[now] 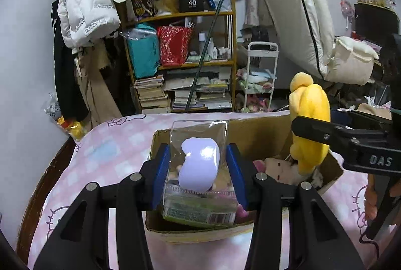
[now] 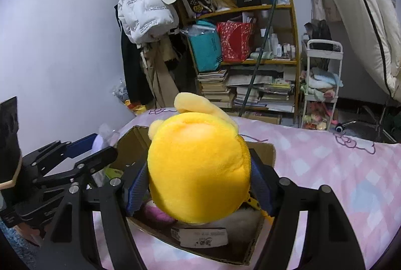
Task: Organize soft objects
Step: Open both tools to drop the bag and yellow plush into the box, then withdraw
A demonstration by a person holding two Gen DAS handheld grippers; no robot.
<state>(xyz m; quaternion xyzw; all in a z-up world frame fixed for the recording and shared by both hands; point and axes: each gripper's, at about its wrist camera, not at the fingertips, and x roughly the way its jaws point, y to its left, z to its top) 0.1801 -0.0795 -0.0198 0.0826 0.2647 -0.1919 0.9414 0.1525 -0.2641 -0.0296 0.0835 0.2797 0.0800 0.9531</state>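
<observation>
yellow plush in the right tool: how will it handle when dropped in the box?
The yellow plush probably squashes: it bulges past the right tool. Likely light and non-fragile. Its rounded body may roll off the toys already in the cardboard box.

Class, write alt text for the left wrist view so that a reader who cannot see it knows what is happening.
The left gripper clamps a clear plastic package holding a pale purple item above an open cardboard box on a pink patterned bedspread. At right, the right gripper holds a yellow plush toy over the same box.

Cluttered wood shelf (image 1: 183, 49) w/ books
</observation>
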